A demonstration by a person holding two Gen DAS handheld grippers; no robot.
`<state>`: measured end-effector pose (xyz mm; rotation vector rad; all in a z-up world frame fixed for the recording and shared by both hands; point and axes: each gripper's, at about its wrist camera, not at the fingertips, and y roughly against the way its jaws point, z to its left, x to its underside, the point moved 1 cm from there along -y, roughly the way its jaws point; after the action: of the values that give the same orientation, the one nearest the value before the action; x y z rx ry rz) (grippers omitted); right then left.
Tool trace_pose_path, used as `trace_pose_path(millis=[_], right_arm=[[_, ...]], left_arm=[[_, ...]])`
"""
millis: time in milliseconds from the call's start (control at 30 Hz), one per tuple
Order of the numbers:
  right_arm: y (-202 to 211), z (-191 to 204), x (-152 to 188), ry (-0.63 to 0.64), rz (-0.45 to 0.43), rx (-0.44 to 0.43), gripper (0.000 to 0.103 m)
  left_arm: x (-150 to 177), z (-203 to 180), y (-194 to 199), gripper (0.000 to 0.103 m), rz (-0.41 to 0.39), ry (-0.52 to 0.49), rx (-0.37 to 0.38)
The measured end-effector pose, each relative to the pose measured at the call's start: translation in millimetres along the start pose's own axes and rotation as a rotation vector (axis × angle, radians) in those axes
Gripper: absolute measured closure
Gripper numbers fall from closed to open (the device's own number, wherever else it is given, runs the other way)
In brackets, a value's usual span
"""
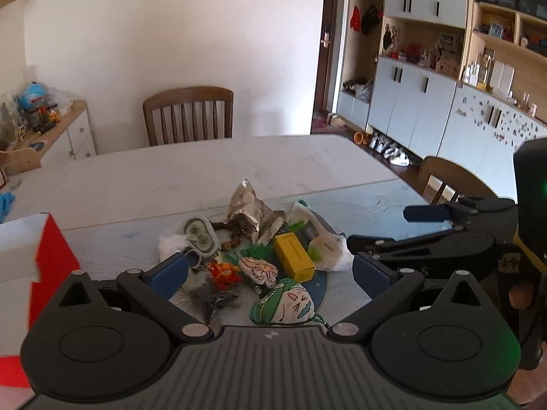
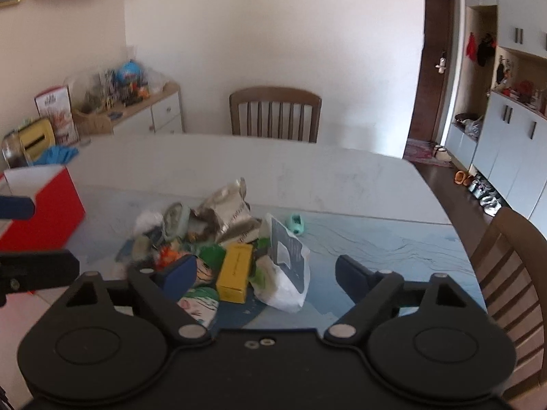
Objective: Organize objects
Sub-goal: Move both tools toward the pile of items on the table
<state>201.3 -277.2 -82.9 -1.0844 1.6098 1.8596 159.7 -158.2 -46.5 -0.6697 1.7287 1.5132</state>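
Observation:
A pile of small items lies on the table: a yellow box (image 1: 294,256) (image 2: 234,271), a crumpled silver foil bag (image 1: 253,215) (image 2: 227,210), a white plastic bag (image 1: 330,249) (image 2: 285,273), a green-hatted cloth figure (image 1: 285,304), an orange toy (image 1: 224,273) and a grey-green case (image 1: 201,234). My left gripper (image 1: 270,271) is open just above the near side of the pile. My right gripper (image 2: 266,273) is open, its fingers either side of the yellow box and white bag; it also shows in the left wrist view (image 1: 444,235).
A red and white box (image 1: 34,259) (image 2: 41,205) stands at the left of the table (image 1: 205,171). A small teal object (image 2: 295,223) lies behind the pile. Wooden chairs stand at the far side (image 1: 188,116) and right (image 2: 512,273).

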Motion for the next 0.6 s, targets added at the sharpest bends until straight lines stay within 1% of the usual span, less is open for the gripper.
trace_pose_path(millis=[167, 300, 467, 600], right_arm=[[-26.0, -12.5, -8.1, 0.007, 0.032, -0.011, 0.020], [-48.0, -23.0, -13.5, 0.001, 0.073, -0.016, 0.024], [-71.4, -27.8, -14.9, -0.013, 0.133, -0.031, 0.028], [-88.2, -28.6, -16.2, -0.010, 0.170, -0.024, 0.035]], left_arm=[[9.8, -10.9, -36.5, 0.000, 0.068, -0.015, 0.015], [21.4, -14.9, -66.7, 0.001, 0.128, -0.019, 0.013], [29.0, -10.6, -90.5, 0.001, 0.156, -0.001, 0.012], [31.1, -11.2, -105.4, 0.001, 0.195, -0.017, 0.015]])
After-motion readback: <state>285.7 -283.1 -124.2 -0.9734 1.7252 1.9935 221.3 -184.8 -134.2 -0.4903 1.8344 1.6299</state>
